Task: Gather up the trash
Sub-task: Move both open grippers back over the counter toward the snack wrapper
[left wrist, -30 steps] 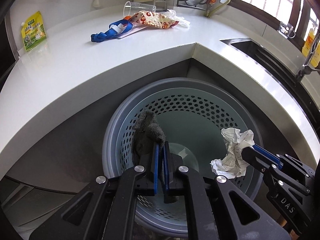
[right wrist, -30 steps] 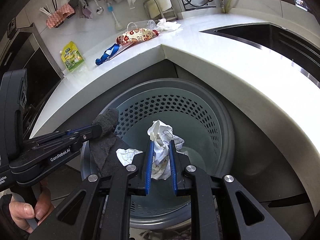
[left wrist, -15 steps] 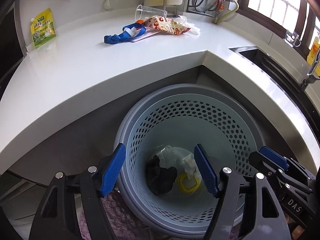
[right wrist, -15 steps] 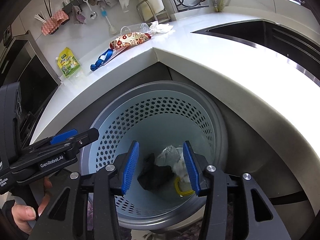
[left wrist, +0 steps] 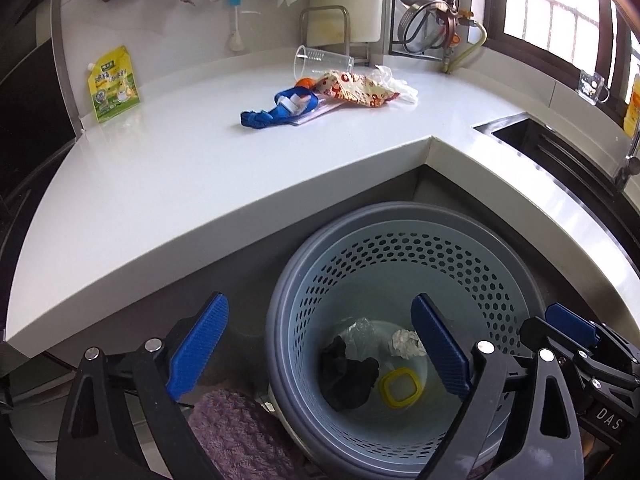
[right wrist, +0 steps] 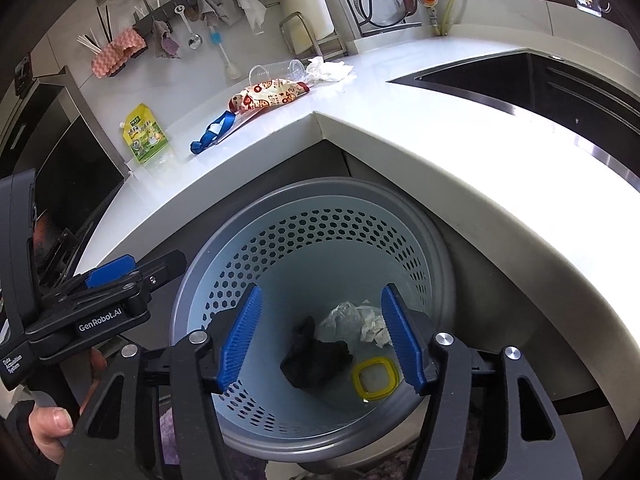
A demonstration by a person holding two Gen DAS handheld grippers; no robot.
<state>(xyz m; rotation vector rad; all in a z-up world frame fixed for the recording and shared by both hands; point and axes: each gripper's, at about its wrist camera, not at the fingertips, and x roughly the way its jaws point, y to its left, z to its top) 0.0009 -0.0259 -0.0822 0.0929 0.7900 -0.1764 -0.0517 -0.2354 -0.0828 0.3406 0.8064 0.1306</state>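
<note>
Both grippers are hovering over the perforated pale-blue plastic bin (left wrist: pixel 404 248), low in each frame. The left gripper (left wrist: pixel 320 348) is standing spread wide and holding nothing; the right gripper (right wrist: pixel 320 336) is likewise gaping, empty. A black crumpled cloth (right wrist: pixel 314 356), a crumpled white paper ball (left wrist: pixel 406 343) and a yellow square ring lid (right wrist: pixel 374 378) are lying at the bin's bottom. More litter is sitting on the white worktop (left wrist: pixel 168 168) in the upper middle: a blue strap (left wrist: pixel 276 110), a red-patterned wrapper (left wrist: pixel 356 88) and a clear plastic cup (left wrist: pixel 322 58).

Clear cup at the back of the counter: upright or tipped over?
Tipped over. The clear cup lies on its side on the counter, its open mouth facing left, behind the patterned wrapper.
</note>
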